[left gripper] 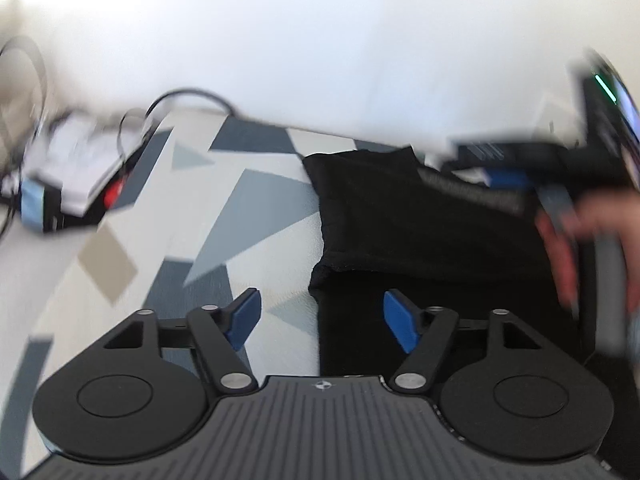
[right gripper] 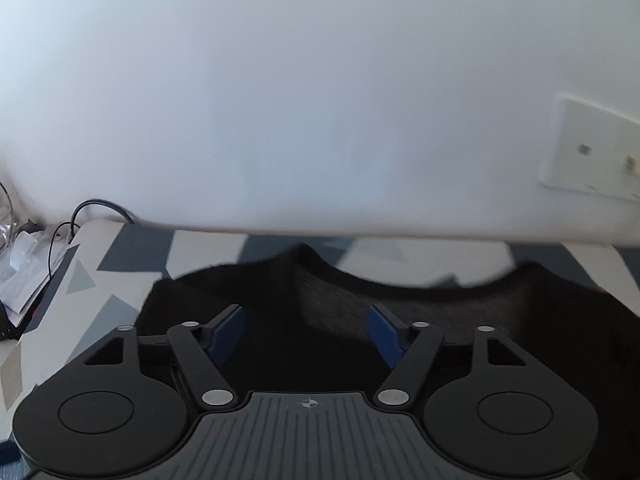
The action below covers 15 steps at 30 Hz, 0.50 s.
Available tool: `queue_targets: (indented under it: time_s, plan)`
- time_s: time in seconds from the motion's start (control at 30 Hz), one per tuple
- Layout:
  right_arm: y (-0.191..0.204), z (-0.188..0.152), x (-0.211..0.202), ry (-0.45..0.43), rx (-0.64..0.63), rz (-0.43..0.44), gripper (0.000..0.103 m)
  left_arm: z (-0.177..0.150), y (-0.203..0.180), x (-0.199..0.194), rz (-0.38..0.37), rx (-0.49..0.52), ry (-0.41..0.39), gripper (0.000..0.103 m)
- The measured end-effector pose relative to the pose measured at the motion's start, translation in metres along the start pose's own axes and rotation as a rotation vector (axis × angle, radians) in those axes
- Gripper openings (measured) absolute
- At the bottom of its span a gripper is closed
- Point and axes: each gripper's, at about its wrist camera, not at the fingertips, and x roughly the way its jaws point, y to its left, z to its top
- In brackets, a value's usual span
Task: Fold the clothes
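A black garment (left gripper: pixel 420 232) lies flat on a table cover (left gripper: pixel 240 200) printed with grey, blue and white shapes. My left gripper (left gripper: pixel 320 304) hovers over the garment's left edge, its blue pads (left gripper: pixel 244 320) wide apart with nothing between them. In the right wrist view the garment (right gripper: pixel 500 320) shows its curved neckline toward the wall. My right gripper (right gripper: pixel 306 312) stands open above it, jaws empty. A hand (left gripper: pixel 592 236) holding that gripper shows blurred at the right of the left wrist view.
A grey box (left gripper: pixel 80 168) with a red spot and black cables sits at the table's far left. Papers (right gripper: pixel 24 276) lie there too. A white wall with a socket plate (right gripper: pixel 592 152) backs the table. Dark equipment with a green light (left gripper: pixel 604 92) stands far right.
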Motion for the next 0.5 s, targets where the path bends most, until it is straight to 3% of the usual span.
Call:
queue_targets:
  time_s: [0.13,0.23,0.33,0.5]
  plan:
    - [0.006,-0.026,-0.047,-0.017,0.062,-0.051,0.075,0.001,0.012,-0.005,-0.016,-0.110,0.049,0.072]
    - [0.004,-0.043,-0.081,-0.021,0.098,-0.079,0.078,-0.003,0.013,-0.011,0.001,-0.116,0.069,0.074]
    - [-0.005,-0.058,-0.116,-0.030,0.089,-0.108,0.083,-0.009,0.008,-0.017,0.029,-0.092,0.111,0.085]
    - [-0.034,-0.078,-0.164,-0.058,0.103,-0.143,0.093,-0.029,-0.015,-0.032,0.056,-0.080,0.181,0.086]
